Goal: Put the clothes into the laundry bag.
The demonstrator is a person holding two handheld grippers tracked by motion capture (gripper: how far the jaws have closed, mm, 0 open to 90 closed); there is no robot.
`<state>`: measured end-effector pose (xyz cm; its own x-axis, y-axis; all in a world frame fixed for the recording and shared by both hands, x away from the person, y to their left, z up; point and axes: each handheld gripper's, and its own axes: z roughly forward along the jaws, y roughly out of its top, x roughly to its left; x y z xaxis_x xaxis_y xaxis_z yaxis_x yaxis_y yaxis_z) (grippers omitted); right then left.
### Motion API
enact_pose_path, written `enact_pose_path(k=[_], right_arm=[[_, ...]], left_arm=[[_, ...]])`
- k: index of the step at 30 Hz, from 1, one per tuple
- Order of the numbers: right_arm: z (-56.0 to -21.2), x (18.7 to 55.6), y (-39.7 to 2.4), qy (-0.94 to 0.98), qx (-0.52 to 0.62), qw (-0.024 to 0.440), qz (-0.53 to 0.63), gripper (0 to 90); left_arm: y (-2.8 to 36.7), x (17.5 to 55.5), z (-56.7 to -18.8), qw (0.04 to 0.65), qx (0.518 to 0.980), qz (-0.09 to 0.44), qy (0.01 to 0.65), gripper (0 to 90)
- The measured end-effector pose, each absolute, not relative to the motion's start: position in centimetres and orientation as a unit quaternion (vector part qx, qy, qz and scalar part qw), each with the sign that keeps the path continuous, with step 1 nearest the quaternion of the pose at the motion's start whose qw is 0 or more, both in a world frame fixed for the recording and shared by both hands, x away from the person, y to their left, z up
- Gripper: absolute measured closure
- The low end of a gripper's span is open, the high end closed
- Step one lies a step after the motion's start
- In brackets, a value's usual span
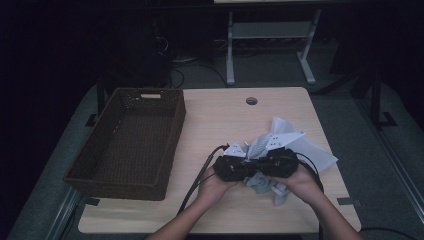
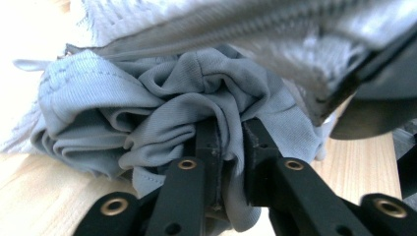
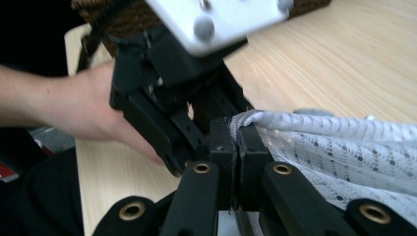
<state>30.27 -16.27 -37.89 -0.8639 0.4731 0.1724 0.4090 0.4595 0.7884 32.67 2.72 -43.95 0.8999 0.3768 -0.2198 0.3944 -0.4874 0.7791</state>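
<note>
Your right gripper (image 3: 235, 142) has its jaws pressed tight on the edge of the white mesh bag (image 3: 344, 147); that hold looks firm. Your left gripper (image 2: 231, 142) is less sure: its jaws stand a little apart with a fold of the grey garment (image 2: 162, 108) running between them, and the cloth looks loose there rather than pinched.

That loose fold is the risk. If you lift or push now, the grey garment could slide out of the left jaws and drop to the table (image 1: 220, 120) instead of going under the bag's zipper edge (image 2: 236, 29). Close on more cloth first. The two grippers also sit very close together, near the right front of the table, so a quick turn could knock one against the other or tug the mesh out of the right one.

The brown wicker basket (image 1: 130, 140) stands well to the left, apart from the work. Each cable (image 1: 200, 175) trails toward you and could snag the fabric.
</note>
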Motion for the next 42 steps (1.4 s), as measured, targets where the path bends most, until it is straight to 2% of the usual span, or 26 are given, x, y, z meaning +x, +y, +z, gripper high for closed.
enact_pose_path(k=[5, 8, 12, 17, 18, 24, 30, 38, 42], right_arm=[[-38.5, 30.4, -17.1, 0.858, 0.263, 0.042, 0.44, 87.5], [-38.6, 30.5, -17.3, 0.859, 0.264, 0.044, 0.437, 87.4], [-38.6, 30.6, -17.5, 0.858, 0.265, 0.048, 0.437, 87.4], [-38.7, 30.7, -17.5, 0.86, 0.265, 0.049, 0.433, 87.4], [-38.7, 30.7, -17.5, 0.86, 0.265, 0.048, 0.433, 87.4], [-38.8, 30.7, -17.5, 0.861, 0.265, 0.049, 0.432, 87.4], [-38.7, 30.8, -17.8, 0.859, 0.265, 0.049, 0.436, 87.4], [-38.7, 30.9, -17.7, 0.859, 0.266, 0.047, 0.435, 87.3], [-38.7, 30.9, -17.7, 0.859, 0.266, 0.047, 0.435, 87.4]], left_arm=[[4.8, 32.4, -42.8, 0.447, 0.868, -0.01, 0.217, 45.9], [6.5, 32.5, -41.5, 0.451, 0.865, 0.001, 0.219, 39.1], [8.5, 33.6, -40.1, 0.467, 0.851, 0.019, 0.239, 40.6], [9.0, 35.2, -39.1, 0.451, 0.855, 0.046, 0.25, 45.1], [8.7, 36.4, -39.3, 0.44, 0.859, 0.064, 0.255, 46.2], [6.4, 40.7, -41.8, 0.387, 0.881, 0.087, 0.258, 47.8], [4.9, 43.1, -44.2, 0.349, 0.899, 0.074, 0.252, 48.7], [3.3, 43.7, -45.6, 0.357, 0.904, 0.039, 0.233, 51.7], [2.8, 43.7, -45.7, 0.352, 0.909, 0.025, 0.22, 65.3]])
